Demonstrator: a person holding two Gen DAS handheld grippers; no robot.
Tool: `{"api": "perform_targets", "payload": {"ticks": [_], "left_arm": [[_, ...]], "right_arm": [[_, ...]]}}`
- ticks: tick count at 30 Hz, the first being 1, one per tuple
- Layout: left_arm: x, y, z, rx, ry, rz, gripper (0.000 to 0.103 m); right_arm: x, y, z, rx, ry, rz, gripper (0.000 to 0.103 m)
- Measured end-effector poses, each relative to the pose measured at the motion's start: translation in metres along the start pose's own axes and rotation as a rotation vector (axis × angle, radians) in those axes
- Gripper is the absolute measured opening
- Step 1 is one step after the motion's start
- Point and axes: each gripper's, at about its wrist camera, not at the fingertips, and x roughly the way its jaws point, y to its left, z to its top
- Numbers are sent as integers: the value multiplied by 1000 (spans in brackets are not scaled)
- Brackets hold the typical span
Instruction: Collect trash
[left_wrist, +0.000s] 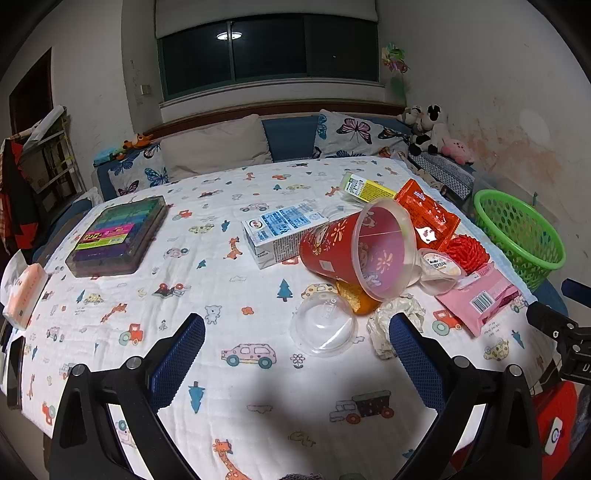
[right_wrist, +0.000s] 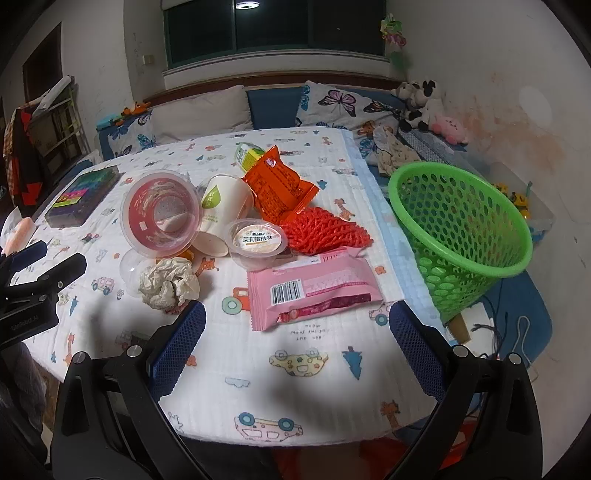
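Note:
Trash lies on a cartoon-print cloth: a red plastic cup (left_wrist: 354, 247) on its side, a milk carton (left_wrist: 282, 230), a clear dome lid (left_wrist: 323, 325), crumpled paper (left_wrist: 397, 319), a pink wrapper (right_wrist: 314, 288), an orange wrapper (right_wrist: 280, 188), a red mesh (right_wrist: 325, 230), a jelly cup (right_wrist: 256, 240) and a white paper cup (right_wrist: 221, 218). A green basket (right_wrist: 461, 229) stands tilted at the table's right edge. My left gripper (left_wrist: 297, 332) is open just before the dome lid. My right gripper (right_wrist: 297, 319) is open, empty, just before the pink wrapper.
A box of coloured pens (left_wrist: 118, 236) lies at the far left and a tissue pack (left_wrist: 24, 295) at the left edge. A yellow-green packet (left_wrist: 367, 188) lies behind the cup. Pillows and plush toys (left_wrist: 428, 129) line the bench beyond the table.

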Motion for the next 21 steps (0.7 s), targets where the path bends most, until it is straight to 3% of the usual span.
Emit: {"api": "perform_targets", "payload": {"ticks": [15,21], "left_arm": [[12,6,11,-6,30,-1,97],[14,16,18,-21,25,19,97]], "right_arm": [[10,-2,11,-19,0,14,98],[18,5,9,-34,12,71,95]]}}
